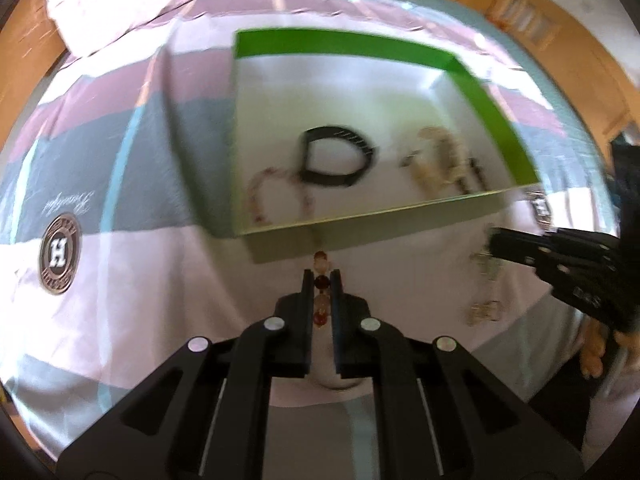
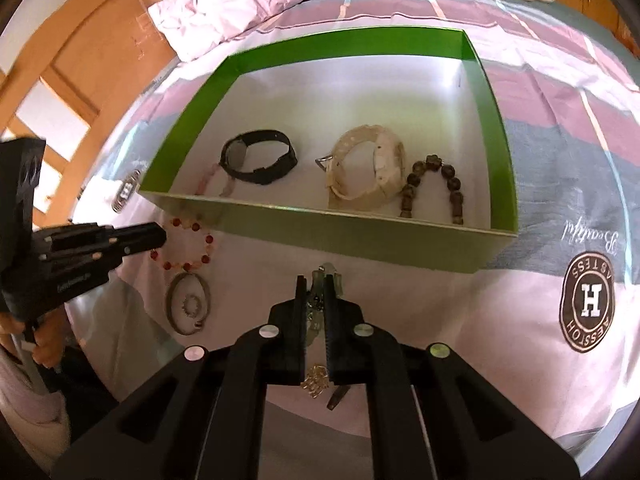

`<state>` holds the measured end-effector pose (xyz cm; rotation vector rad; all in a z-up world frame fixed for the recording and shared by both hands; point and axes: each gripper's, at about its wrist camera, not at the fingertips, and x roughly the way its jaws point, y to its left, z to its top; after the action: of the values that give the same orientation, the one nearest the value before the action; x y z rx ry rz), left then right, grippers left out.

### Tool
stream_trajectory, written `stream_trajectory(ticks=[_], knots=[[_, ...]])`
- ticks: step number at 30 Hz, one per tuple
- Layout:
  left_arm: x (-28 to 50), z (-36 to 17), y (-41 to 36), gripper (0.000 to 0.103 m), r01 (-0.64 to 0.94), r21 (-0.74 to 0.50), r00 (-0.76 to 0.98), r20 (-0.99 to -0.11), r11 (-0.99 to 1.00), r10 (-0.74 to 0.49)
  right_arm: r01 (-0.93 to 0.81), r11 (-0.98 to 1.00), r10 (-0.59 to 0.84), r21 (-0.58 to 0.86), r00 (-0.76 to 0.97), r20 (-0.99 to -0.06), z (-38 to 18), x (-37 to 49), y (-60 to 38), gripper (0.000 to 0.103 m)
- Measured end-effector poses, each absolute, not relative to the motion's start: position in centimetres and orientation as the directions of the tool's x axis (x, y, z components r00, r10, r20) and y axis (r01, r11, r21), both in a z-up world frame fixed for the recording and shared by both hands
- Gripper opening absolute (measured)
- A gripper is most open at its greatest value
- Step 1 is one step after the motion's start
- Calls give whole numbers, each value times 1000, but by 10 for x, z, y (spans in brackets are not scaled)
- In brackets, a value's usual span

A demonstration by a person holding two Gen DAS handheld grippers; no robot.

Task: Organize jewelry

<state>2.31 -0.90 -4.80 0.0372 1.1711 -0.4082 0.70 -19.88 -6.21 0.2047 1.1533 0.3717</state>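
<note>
A green box [image 2: 352,236] with a white floor sits on the bedspread; it also shows in the left wrist view [image 1: 496,120]. Inside lie a black watch [image 2: 260,156], a cream watch [image 2: 368,168], a dark bead bracelet [image 2: 436,188] and a pink bead bracelet [image 2: 212,184]. My left gripper [image 1: 322,276] is shut on a red and orange bead bracelet [image 1: 321,280] just before the box's near wall; the bracelet [image 2: 188,244] also shows in the right wrist view. My right gripper [image 2: 316,282] is shut on a pale green bead bracelet [image 2: 324,276] near the box's front wall.
A silver bangle [image 2: 188,304] with a small ring inside lies on the bedspread left of my right gripper. A gold chain piece [image 2: 316,380] and a dark clip [image 2: 338,396] lie under it. A pink pillow [image 2: 240,0] lies behind the box.
</note>
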Motion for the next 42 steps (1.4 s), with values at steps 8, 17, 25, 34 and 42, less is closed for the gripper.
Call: stream_trajectory(ticks=[8, 17, 25, 34, 42], knots=[[10, -46, -29, 8, 414, -222, 300, -882, 883, -363, -134, 972, 228, 193, 334, -915, -74, 11, -199, 7], [19, -59, -27, 16, 407, -199, 290, -897, 892, -332, -75, 985, 170, 153, 352, -920, -72, 10, -213, 35], [31, -79, -16, 31, 327, -150, 266, -933, 933, -243, -71, 978, 209, 197, 247, -946, -92, 11, -209, 38], [32, -87, -19, 42, 325, -131, 255, -941, 937, -221, -130, 956, 294, 265, 334, -896, -66, 2, -201, 43], [39, -108, -26, 46, 274, -64, 305, -941, 960, -150, -168, 976, 191, 140, 341, -921, -86, -1, -188, 44]])
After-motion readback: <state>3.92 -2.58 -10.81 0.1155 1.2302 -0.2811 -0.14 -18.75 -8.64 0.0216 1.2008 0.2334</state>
